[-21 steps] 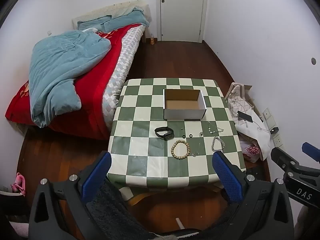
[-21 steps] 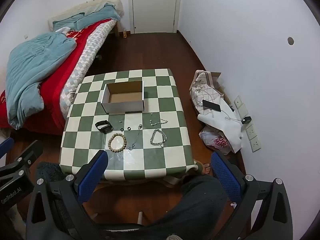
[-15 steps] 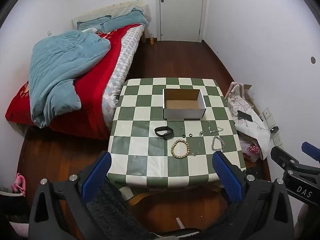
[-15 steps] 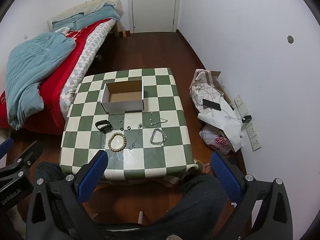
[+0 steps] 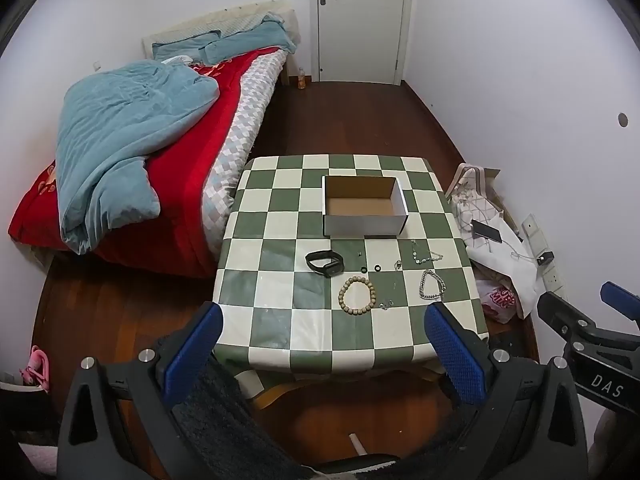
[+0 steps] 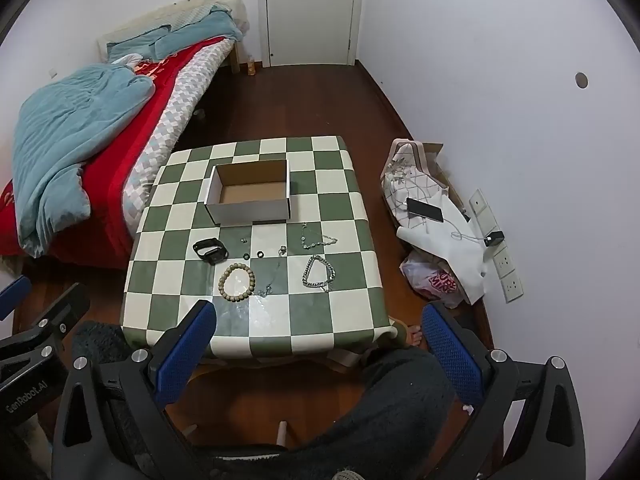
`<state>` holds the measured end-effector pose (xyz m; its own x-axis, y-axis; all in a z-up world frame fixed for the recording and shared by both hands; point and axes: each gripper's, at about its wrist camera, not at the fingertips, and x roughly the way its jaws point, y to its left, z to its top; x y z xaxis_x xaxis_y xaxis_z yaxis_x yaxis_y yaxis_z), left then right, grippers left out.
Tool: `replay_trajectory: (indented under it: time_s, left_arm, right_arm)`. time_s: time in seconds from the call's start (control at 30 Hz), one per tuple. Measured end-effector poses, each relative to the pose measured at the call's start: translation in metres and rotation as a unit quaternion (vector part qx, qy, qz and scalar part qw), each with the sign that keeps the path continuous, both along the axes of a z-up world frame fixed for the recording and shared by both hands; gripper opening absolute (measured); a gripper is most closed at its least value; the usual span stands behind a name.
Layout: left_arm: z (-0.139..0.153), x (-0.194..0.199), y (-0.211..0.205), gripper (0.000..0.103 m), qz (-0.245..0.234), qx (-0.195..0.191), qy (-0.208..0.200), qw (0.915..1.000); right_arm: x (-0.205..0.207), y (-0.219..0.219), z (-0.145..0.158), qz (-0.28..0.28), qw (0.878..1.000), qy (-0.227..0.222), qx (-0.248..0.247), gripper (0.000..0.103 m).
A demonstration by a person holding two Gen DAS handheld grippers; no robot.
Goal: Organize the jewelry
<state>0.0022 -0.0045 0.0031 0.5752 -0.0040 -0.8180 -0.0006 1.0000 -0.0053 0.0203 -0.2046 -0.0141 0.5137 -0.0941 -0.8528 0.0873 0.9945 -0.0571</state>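
Note:
An empty open cardboard box (image 5: 363, 207) (image 6: 251, 192) stands on the green-and-white checked table (image 5: 280, 320) (image 6: 340, 200). In front of it lie a black wristband (image 5: 325, 263) (image 6: 210, 251), a wooden bead bracelet (image 5: 357, 295) (image 6: 236, 282), two small black rings (image 5: 370, 268) (image 6: 253, 255), a thin silver chain (image 5: 425, 257) (image 6: 316, 238) and a thick silver chain bracelet (image 5: 431, 285) (image 6: 318, 273). My left gripper (image 5: 322, 350) and right gripper (image 6: 316, 350) are both open and empty, held high above the table's near edge.
A bed (image 5: 168, 152) with a blue blanket stands left of the table. White bags, a phone (image 6: 425, 209) and a charger lie on the floor at the right wall. A closed door (image 5: 360, 20) is at the far end. My knees are below the grippers.
Both views have shifted very slightly; the table and jewelry lie as before. Both grippers stay open.

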Motion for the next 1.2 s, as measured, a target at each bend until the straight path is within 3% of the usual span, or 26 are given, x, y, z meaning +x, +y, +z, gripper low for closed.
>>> replay_trajectory:
  time_s: [1.2]
  left_arm:
    - [0.005, -0.008, -0.004, 0.103, 0.006, -0.01, -0.007, 0.9999]
  right_arm:
    - [-0.003, 0.001, 0.014, 0.008, 1.0, -0.004, -0.004, 0.103]
